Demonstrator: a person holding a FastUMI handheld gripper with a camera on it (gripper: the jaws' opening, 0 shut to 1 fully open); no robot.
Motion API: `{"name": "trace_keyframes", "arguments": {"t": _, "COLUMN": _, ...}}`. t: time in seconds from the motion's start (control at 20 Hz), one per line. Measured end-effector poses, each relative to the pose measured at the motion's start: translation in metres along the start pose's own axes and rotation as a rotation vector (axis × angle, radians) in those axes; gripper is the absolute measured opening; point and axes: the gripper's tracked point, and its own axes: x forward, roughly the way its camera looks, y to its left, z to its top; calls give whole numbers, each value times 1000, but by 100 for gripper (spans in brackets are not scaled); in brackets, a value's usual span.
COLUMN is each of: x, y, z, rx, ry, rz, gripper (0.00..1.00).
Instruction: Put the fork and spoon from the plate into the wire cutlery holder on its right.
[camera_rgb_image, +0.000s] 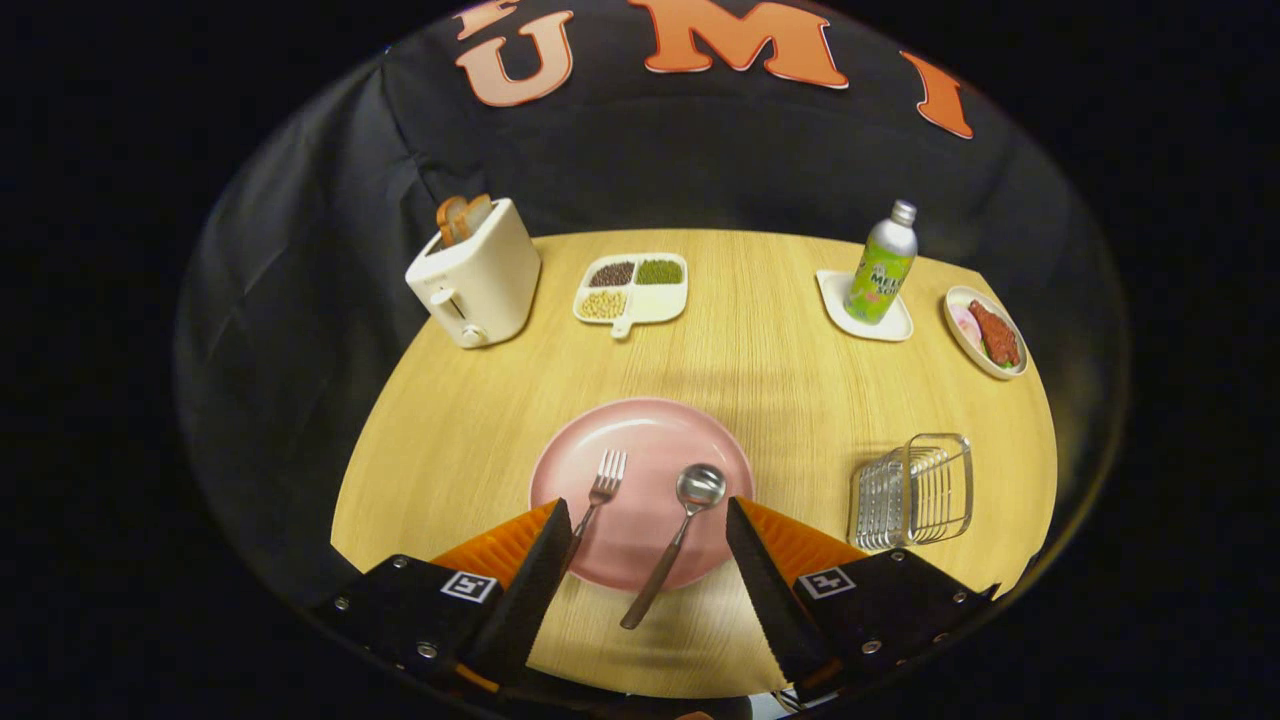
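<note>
The gripper (648, 540) is hovering with fingers apart over the plate (640, 440), where the stiff, slippery spoon (672, 545) is probably needing a mid-handle grasp.

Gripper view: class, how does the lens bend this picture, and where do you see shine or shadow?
Gripper view: the fisheye curves the round table's edge; the spoon bowl and wire cutlery holder catch glints; a soft shadow lies beyond the pink plate; all looks sharp; the open gripper hovers over the plate.
</note>
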Motion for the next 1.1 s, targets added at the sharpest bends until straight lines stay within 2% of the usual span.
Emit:
{"name": "trace_keyframes", "arguments": {"t": 0.2, "x": 26, "y": -8, "z": -34, "rx": 31, "ry": 129, "rz": -63, "gripper": 88}}
{"name": "trace_keyframes", "arguments": {"t": 0.4, "x": 42, "y": -8, "z": -58, "rx": 89, "ry": 215, "rz": -81, "gripper": 80}}
{"name": "trace_keyframes", "arguments": {"t": 0.7, "x": 66, "y": -10, "z": -72, "rx": 113, "ry": 273, "rz": -119, "gripper": 59}}
{"name": "trace_keyframes", "arguments": {"t": 0.9, "x": 75, "y": -17, "z": -80, "rx": 111, "ry": 301, "rz": -163, "gripper": 34}}
{"name": "trace_keyframes", "arguments": {"t": 0.95, "x": 75, "y": -14, "z": -78, "rx": 126, "ry": 297, "rz": -160, "gripper": 20}}
{"name": "trace_keyframes", "arguments": {"t": 1.1, "x": 79, "y": -20, "z": -73, "rx": 122, "ry": 272, "rz": -155, "gripper": 12}}
